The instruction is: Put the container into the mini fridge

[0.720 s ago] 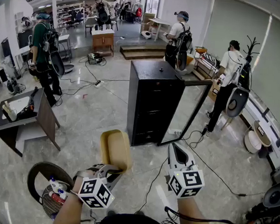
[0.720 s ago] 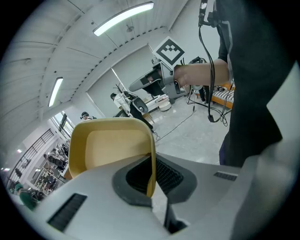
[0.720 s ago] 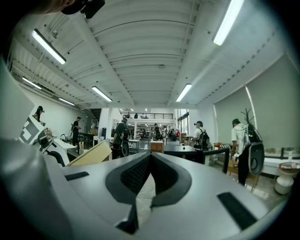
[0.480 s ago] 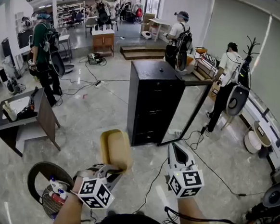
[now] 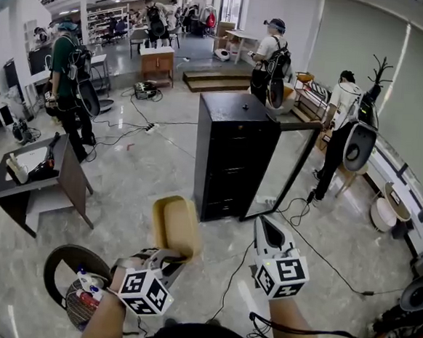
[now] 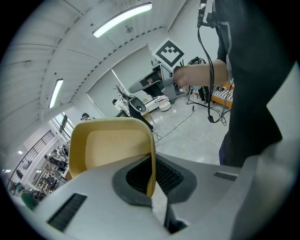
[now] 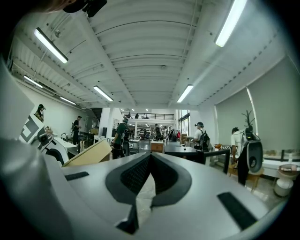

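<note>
Almost nothing has moved since the earlier frame: both grippers sit in the same spots low in the head view, and only the room has slid a touch to the right, with the far right person shifted a little. The yellow container (image 5: 174, 226) is off the floor, near and left of centre, still well apart from the black mini fridge (image 5: 230, 159) that stands farther off in the middle of the room. The left gripper (image 5: 169, 260) is clamped tight on the container's near wall; in the left gripper view the thin wall (image 6: 151, 159) runs edge-on between the closed pads, and the open hollow faces the camera. The right gripper (image 5: 264, 223) hovers to the right of the container, jaws closed and holding nothing, and points level at the fridge. The fridge door (image 5: 281, 170) stands swung open to the right, so the step in hand is likely the carry to the shelves. To do it well, keep the clamp firm, because a grip on one thin wall lets the container swing. Approach from the near side, left of the door, and level the container before sliding it in. A black cable (image 5: 231, 275) trails across the floor between the person and the fridge, so step over it.
</note>
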Demonstrator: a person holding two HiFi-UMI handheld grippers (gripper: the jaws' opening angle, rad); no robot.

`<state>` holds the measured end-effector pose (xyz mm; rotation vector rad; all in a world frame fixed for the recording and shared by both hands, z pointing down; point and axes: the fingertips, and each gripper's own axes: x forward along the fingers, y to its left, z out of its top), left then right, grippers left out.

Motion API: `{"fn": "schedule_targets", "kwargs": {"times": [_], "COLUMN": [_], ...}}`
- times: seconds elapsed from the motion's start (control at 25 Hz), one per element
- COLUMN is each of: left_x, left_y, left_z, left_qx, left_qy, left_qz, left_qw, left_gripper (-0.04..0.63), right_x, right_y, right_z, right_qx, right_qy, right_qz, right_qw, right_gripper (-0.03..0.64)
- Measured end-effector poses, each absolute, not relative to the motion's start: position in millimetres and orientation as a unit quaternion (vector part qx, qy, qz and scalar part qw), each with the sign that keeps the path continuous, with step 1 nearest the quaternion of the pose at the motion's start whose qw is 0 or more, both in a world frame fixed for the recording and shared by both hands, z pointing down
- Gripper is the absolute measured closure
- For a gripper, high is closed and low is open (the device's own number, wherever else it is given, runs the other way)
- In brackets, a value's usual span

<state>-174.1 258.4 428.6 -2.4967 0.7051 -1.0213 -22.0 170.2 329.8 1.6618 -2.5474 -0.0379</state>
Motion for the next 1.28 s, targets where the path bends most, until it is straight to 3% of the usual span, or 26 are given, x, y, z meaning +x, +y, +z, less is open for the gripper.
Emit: {"fn": "schedule_targets", "kwargs": {"times": [1.28], "left_x": [-242.9], "left_y": [261.9], "left_z": [439.9], "left_qx": [-0.896], "left_qy": [0.246], "left_qz": [-0.330], "left_qw": [0.167], "left_gripper": [0.584], "right_x": [-93.7], "right_y": [179.5], "right_z": [343.5], "right_qx": [0.546], "right_qy": [-0.836], "right_qz": [-0.003], "right_qw": [0.061], "right_gripper": [0.601]}}
